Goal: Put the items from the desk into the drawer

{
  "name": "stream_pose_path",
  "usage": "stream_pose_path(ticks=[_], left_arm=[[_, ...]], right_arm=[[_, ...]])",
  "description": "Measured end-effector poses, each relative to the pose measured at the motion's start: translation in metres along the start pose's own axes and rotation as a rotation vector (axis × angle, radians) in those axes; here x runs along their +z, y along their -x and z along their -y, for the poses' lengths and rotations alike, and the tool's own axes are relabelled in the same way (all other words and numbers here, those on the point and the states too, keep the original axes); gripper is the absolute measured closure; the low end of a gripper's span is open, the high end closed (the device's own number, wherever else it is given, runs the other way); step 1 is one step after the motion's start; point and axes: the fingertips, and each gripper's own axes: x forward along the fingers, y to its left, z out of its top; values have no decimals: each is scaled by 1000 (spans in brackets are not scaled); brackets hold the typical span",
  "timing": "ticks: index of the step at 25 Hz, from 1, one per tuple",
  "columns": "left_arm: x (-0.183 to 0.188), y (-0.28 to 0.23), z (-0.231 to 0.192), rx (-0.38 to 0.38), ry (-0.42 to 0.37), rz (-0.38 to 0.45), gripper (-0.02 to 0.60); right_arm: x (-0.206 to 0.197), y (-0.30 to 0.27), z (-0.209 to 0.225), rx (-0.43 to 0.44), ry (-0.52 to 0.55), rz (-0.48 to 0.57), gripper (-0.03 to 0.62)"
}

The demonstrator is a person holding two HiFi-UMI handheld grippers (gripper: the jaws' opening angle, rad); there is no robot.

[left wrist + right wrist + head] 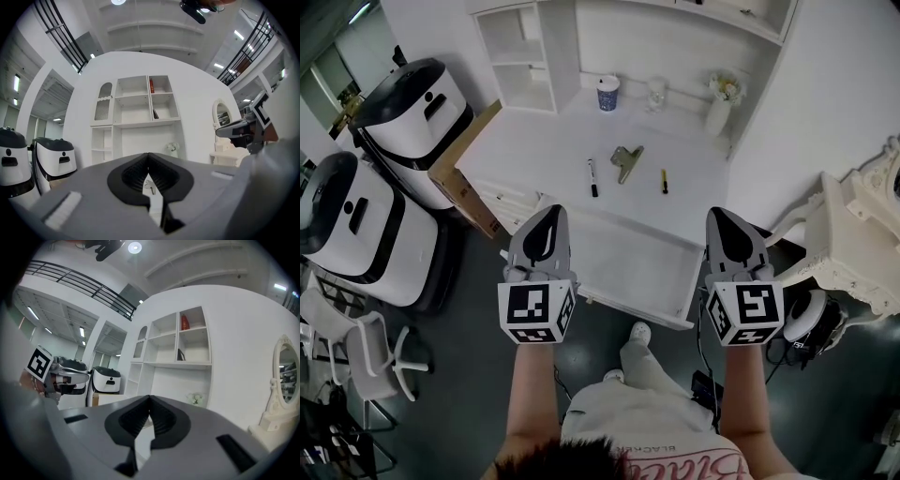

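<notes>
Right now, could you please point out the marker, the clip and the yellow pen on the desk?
marker (592, 177): head view, middle of its black barrel.
clip (625, 161): head view, centre of its metal body.
yellow pen (664, 181): head view, middle of its barrel.

Surface: white desk (534, 155), drawer (628, 267) open at front.
Middle: black marker (592, 176), metal clip (625, 161), yellow pen (664, 181) lay apart.
Back: blue cup (608, 93), glass (656, 94), vase (719, 112) stood.

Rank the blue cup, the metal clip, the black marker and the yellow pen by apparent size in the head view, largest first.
1. blue cup and metal clip: too alike to split.
2. black marker.
3. yellow pen.
</notes>
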Motion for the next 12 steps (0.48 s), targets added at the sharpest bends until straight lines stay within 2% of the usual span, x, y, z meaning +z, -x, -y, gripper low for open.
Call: stream_pose_path(ticks=[7,8,10,12], left_arm=[[-28,-59,-5,3,20,-79,559],[-32,-67,-6,5,20,-92,533],[-40,-84,-7,11,34,-114,442],[-46,-99,-9,22,52,-132,396]], right_arm=[[-17,-58,31,33,-14,-22,586],[-19,-66,36,39,-15,-25,586],[-23,-81,45,50,-19,-30,586],[-26,-95,53,61,-25,-35,586]])
